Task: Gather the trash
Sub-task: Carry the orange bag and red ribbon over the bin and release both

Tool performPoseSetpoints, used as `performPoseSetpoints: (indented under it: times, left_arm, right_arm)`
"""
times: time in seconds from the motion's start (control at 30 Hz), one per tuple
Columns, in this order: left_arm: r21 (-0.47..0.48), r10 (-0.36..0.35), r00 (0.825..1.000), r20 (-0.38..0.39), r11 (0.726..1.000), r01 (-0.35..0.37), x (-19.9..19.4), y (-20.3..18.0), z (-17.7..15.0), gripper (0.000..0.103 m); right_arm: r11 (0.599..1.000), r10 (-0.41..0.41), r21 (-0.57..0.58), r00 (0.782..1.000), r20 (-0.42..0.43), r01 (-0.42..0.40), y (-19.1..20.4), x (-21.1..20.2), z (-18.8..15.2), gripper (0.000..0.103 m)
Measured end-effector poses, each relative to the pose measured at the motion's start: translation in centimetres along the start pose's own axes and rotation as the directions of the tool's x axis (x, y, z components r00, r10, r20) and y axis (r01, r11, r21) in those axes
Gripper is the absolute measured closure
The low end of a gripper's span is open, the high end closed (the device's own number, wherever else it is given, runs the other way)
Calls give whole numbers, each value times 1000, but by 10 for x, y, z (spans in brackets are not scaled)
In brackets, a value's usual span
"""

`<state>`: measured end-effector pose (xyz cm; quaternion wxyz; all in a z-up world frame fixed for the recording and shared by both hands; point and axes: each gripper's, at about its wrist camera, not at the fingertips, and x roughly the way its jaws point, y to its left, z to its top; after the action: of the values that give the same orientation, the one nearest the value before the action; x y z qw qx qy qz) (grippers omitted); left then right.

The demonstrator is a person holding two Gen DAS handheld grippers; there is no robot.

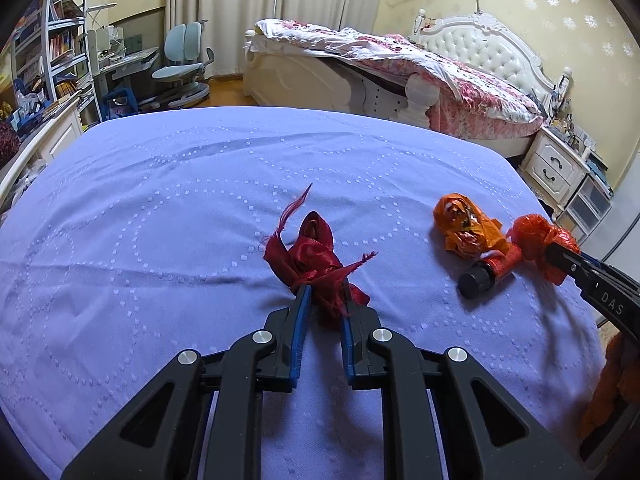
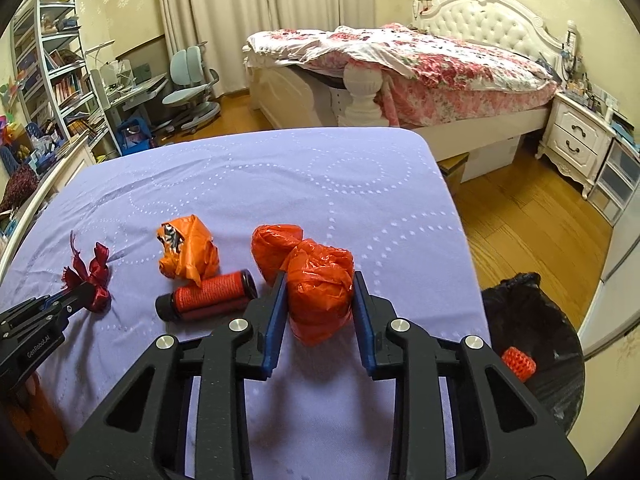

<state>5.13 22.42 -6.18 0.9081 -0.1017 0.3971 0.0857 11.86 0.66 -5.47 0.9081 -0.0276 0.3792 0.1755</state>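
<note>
In the left wrist view the left gripper [image 1: 325, 300] pinches the dark red ribbon scrap [image 1: 316, 254] between its blue pads; the lower part of the ribbon is hidden between the fingers, and I cannot tell if it is lifted or lies on the purple bedcover [image 1: 160, 208]; to the right lie an orange wrapper [image 1: 466, 228] and a red thread spool [image 1: 490, 270], touching each other; the right gripper [image 1: 560, 258] enters from the right edge, its tips buried in the orange plastic bag [image 1: 538, 240]; much bare cover is open to the left and ahead.

In the right wrist view the right gripper [image 2: 320, 304] presses on the orange plastic bag [image 2: 316, 280] from both sides; the red thread spool [image 2: 210, 294] lies just left of it, the orange wrapper [image 2: 188, 254] behind the spool; the left gripper [image 2: 86, 292] holds the ribbon [image 2: 94, 276] at far left; only this view shows the cover's right edge, the wooden floor [image 2: 520, 216] and a black-lined bin [image 2: 536, 328] below it, with an orange mesh piece [image 2: 519, 363] inside; the bin is cut off by the gripper frame.
</note>
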Motion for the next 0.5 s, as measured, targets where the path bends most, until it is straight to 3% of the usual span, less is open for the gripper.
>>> performPoseSetpoints:
  times: [0.5]
  left_arm:
    - [61, -69, 997, 20, 996, 68, -30, -44, -25, 87]
  right_arm:
    - [999, -29, 36, 999, 32, 28, -33, -51, -40, 73]
